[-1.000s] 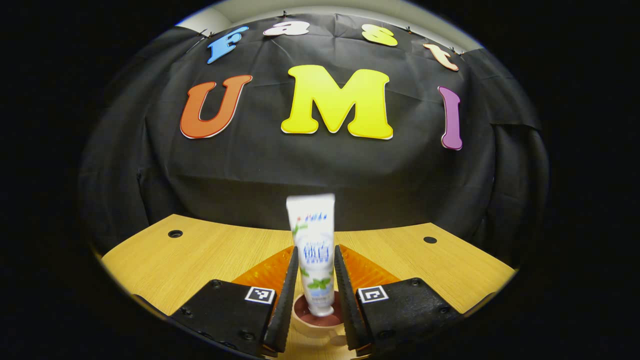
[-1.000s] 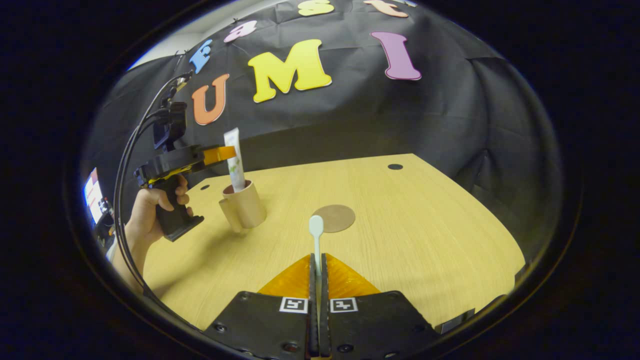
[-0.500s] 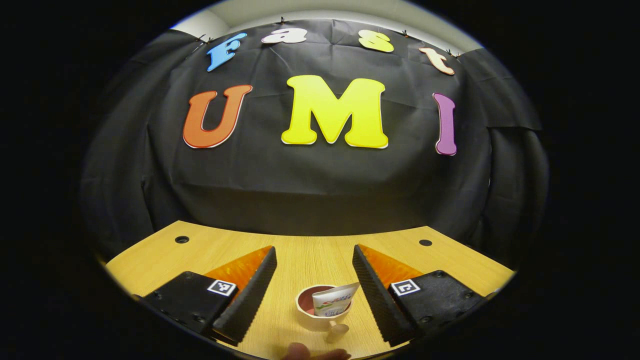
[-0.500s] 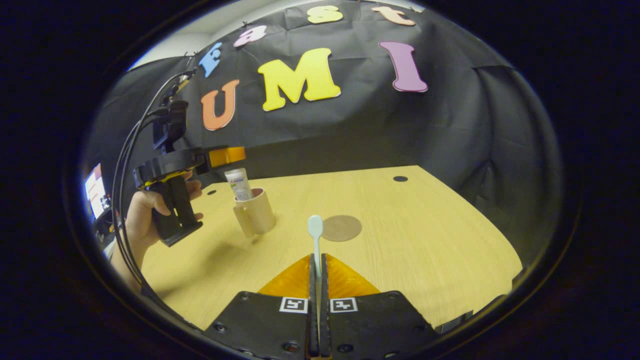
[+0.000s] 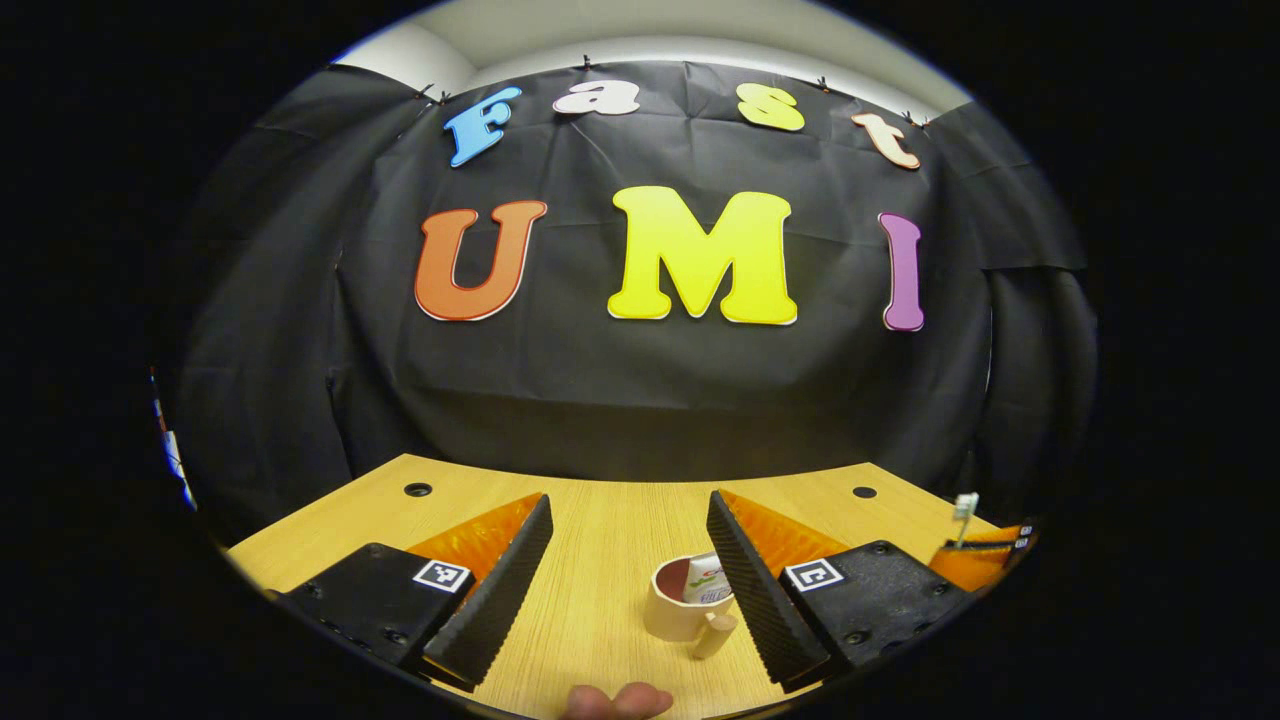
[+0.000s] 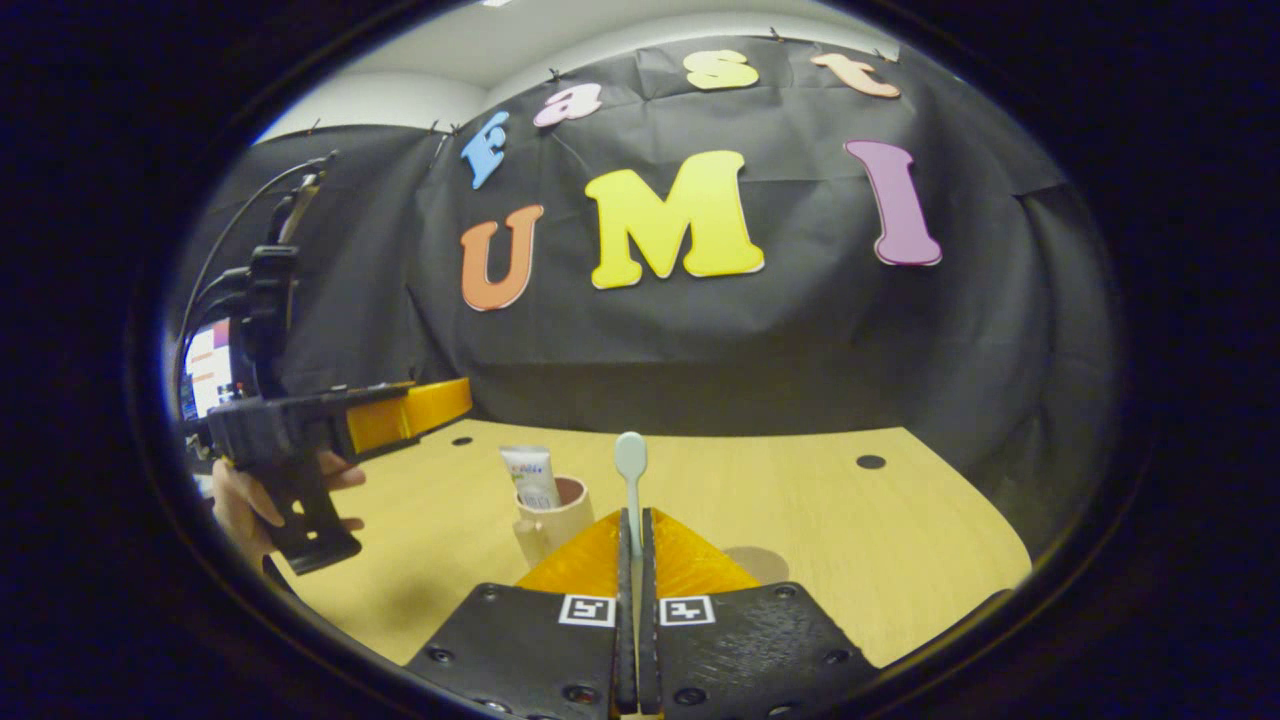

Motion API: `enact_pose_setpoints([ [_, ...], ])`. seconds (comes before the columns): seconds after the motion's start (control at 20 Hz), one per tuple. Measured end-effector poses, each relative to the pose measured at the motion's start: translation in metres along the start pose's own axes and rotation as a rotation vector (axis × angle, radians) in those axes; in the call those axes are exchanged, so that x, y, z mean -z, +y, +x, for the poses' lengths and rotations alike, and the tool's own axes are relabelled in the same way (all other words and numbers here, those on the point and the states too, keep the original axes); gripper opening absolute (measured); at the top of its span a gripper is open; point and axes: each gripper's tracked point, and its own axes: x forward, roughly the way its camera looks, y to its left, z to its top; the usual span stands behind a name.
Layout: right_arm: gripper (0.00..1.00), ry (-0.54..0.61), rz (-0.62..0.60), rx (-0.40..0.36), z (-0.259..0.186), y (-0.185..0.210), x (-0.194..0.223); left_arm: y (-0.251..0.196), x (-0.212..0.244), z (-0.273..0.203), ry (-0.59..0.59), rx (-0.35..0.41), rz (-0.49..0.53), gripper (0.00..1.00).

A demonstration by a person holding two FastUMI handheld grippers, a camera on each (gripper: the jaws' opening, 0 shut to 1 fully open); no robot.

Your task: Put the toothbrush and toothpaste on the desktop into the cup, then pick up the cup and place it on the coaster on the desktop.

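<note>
Already the toothpaste is stood in the cup; left gripper jaws are spread, the toothbrush is pinched upright by the right gripper for insertion, mid-worktop.

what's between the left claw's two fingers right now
Bare wooden desktop in the left gripper view; the open left claw holds nothing. The cup with the toothpaste stands beside its right finger.

A light wooden desk is lying across the lower half of both views, with round holes showing near its far edge. A cup is standing on it at lower centre, and a brown coaster is lying flat just right of centre.
</note>
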Motion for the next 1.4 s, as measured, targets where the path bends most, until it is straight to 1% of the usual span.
enact_pose_setpoints([
  [0.15,0.01,-0.078,-0.028,-0.048,0.046,0.014,-0.029,0.014,-0.002,-0.013,-0.005,-0.024,0.005,0.98],
  [0.2,0.01,-0.105,-0.019,-0.058,0.059,0.017,-0.035,0.018,-0.002,-0.017,-0.008,-0.034,0.007,1.00],
  [0.25,0.01,-0.135,-0.016,-0.060,0.070,0.019,-0.042,0.021,-0.001,-0.021,-0.005,-0.044,0.007,0.98],
  [0.3,0.01,-0.172,-0.012,-0.064,0.080,0.022,-0.051,0.026,0.001,-0.026,-0.001,-0.052,0.005,0.98],
  [0.45,0.01,-0.289,-0.010,-0.067,0.100,0.031,-0.079,0.032,0.003,-0.033,0.004,-0.066,-0.001,0.98],
  [0.5,0.04,-0.318,0.000,-0.073,0.104,0.036,-0.086,0.034,0.003,-0.036,0.004,-0.071,-0.001,0.98],
  [0.55,0.01,-0.343,0.006,-0.081,0.107,0.041,-0.093,0.035,0.003,-0.037,0.007,-0.074,0.000,0.98],
  [0.65,0.01,-0.379,0.010,-0.092,0.114,0.052,-0.104,0.039,0.004,-0.039,0.010,-0.080,0.004,0.98],
  [0.7,0.01,-0.368,-0.001,-0.113,0.117,0.059,-0.102,0.040,0.006,-0.039,0.013,-0.081,0.004,0.98],
  [0.75,0.03,-0.327,-0.011,-0.150,0.124,0.069,-0.096,0.040,0.007,-0.040,0.019,-0.078,0.004,0.98],
  [0.8,0.01,-0.288,-0.006,-0.173,0.132,0.076,-0.089,0.041,0.006,-0.040,0.021,-0.077,0.003,0.98],
  [0.85,0.01,-0.256,-0.005,-0.175,0.139,0.079,-0.086,0.042,0.006,-0.040,0.018,-0.078,0.004,0.98],
  [0.9,0.01,-0.236,-0.011,-0.177,0.143,0.081,-0.085,0.045,0.005,-0.041,0.014,-0.080,0.004,0.89],
  [0.95,0.01,-0.224,-0.017,-0.178,0.146,0.084,-0.085,0.046,0.005,-0.040,0.013,-0.081,0.003,0.98],
  [1.1,0.01,-0.196,-0.015,-0.188,0.150,0.097,-0.077,0.052,0.004,-0.038,0.006,-0.092,0.002,0.98],
  [1.15,0.01,-0.187,-0.024,-0.178,0.152,0.098,-0.074,0.054,0.005,-0.038,0.008,-0.095,0.001,0.98],
  [1.3,0.00,-0.155,-0.063,-0.184,0.156,0.107,-0.061,0.059,0.011,-0.038,0.026,-0.098,-0.010,0.98],
  [1.4,0.05,-0.102,-0.069,-0.180,0.156,0.108,-0.043,0.064,0.014,-0.038,0.036,-0.105,-0.010,0.98],
])
